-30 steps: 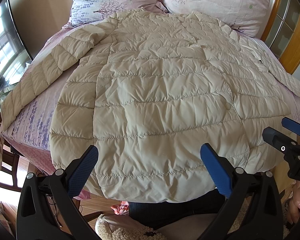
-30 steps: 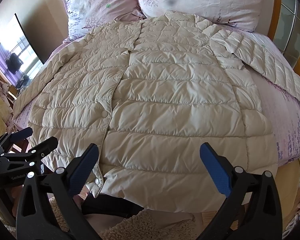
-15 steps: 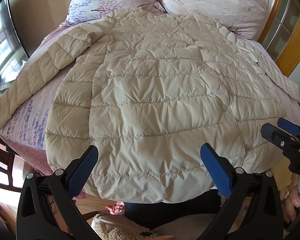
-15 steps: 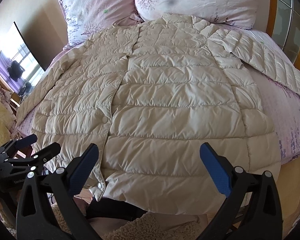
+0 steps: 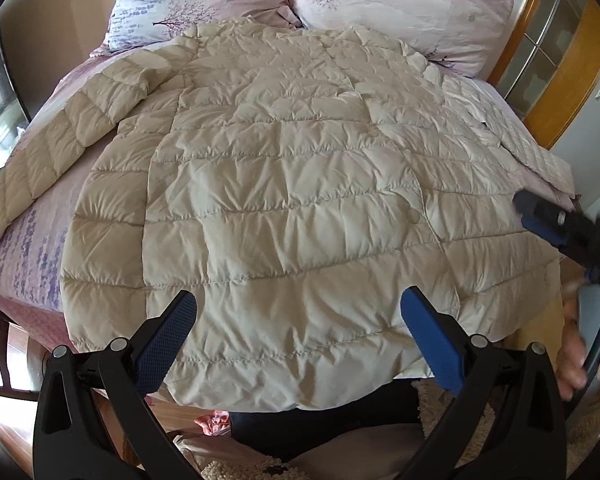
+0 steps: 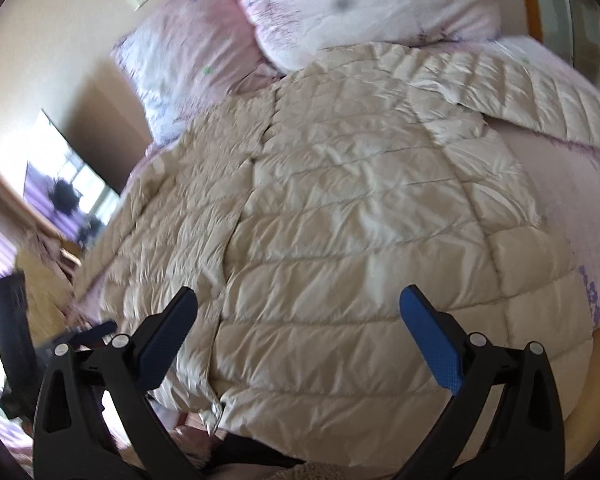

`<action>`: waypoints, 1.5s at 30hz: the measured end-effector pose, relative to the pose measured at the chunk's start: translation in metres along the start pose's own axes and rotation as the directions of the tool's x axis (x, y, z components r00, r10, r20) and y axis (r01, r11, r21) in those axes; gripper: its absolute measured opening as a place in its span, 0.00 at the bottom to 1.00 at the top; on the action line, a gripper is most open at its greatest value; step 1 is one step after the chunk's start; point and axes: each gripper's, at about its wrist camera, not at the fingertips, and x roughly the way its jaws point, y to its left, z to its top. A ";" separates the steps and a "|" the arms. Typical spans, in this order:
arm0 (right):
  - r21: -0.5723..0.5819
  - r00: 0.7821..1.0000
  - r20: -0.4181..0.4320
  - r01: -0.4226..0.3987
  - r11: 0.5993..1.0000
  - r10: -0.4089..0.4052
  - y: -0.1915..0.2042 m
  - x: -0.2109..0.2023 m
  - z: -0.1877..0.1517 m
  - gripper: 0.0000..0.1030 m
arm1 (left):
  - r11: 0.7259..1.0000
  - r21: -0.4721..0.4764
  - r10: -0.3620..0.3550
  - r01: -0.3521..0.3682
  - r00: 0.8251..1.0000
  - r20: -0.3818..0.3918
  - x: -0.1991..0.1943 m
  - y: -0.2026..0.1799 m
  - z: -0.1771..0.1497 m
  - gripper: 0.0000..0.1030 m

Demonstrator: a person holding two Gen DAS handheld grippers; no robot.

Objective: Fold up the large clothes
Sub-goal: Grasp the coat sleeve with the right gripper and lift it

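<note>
A large cream quilted down coat (image 5: 284,184) lies front up and spread flat on the bed, hem toward me, collar at the pillows. It also shows in the right wrist view (image 6: 352,216). Its left sleeve (image 5: 48,148) stretches out to the left; its right sleeve (image 6: 540,92) stretches out to the right. My left gripper (image 5: 298,328) is open and empty, above the hem. My right gripper (image 6: 298,328) is open and empty, above the hem's right half; it appears blurred at the right edge of the left wrist view (image 5: 556,224).
Two pink floral pillows (image 5: 400,4) lean at the head of the bed. The pink sheet (image 5: 24,248) shows beside the coat. A wooden headboard frame (image 5: 564,80) stands at the right. A TV screen (image 6: 64,188) is on the left wall.
Both grippers have moved forward over the coat's hem. The right gripper swung up and to the right, blurring its view. Both stay open.
</note>
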 end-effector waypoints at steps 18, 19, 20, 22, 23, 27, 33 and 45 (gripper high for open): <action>0.800 0.929 0.216 0.008 0.601 -0.299 -0.290 -0.071 0.069 0.56 | 0.986 -0.046 0.164 -0.158 0.966 0.198 0.006 0.052 0.075 0.99; 0.814 0.926 0.214 0.008 0.581 -0.312 -0.299 -0.072 0.068 0.55 | 0.986 -0.045 0.169 -0.163 0.966 0.196 0.008 0.055 0.079 0.99; 0.823 0.922 0.216 0.005 0.568 -0.321 -0.305 -0.073 0.067 0.53 | 0.987 -0.046 0.161 -0.155 0.968 0.194 0.010 0.056 0.082 0.99; 0.834 0.915 0.222 0.000 0.551 -0.336 -0.313 -0.073 0.066 0.50 | 0.990 -0.051 0.138 -0.130 0.970 0.198 0.011 0.059 0.087 0.99; 0.841 0.913 0.223 -0.003 0.541 -0.343 -0.318 -0.074 0.065 0.48 | 0.991 -0.057 0.126 -0.117 0.972 0.200 0.012 0.061 0.090 0.99; 0.846 0.904 0.231 -0.004 0.533 -0.360 -0.326 -0.075 0.068 0.47 | 0.993 -0.077 0.105 -0.091 0.972 0.210 0.015 0.066 0.097 0.99; 0.854 0.888 0.214 0.032 0.520 -0.407 -0.331 -0.069 0.081 0.39 | 0.993 -0.112 0.069 -0.048 0.979 0.194 0.024 0.075 0.104 0.99; 0.851 0.844 0.184 0.119 0.511 -0.503 -0.334 -0.071 0.092 0.31 | 0.990 -0.140 0.017 0.012 0.980 0.200 0.031 0.086 0.114 0.99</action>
